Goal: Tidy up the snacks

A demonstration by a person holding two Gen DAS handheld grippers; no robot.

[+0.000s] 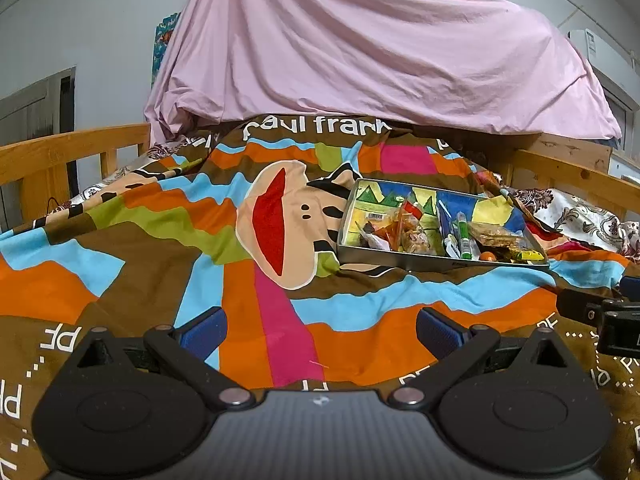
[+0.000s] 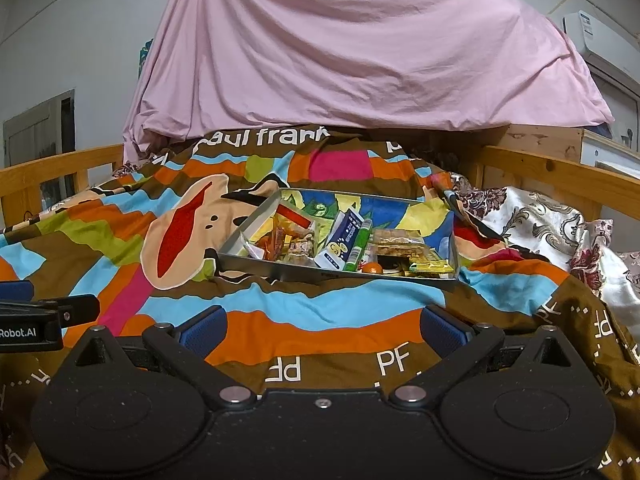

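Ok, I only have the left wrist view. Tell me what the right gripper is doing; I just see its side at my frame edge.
Observer: The right gripper has its jaws open with nothing between them, and the tray is ahead of it.
Operator: Name the flat thing beside the green tube. It's edge-on for me.
Observer: It's a blue and white packet with a cartoon face, lying against the green tube.
Operator: Now describe the tray's near right corner.
Observer: A yellow-green packet lies flat there.
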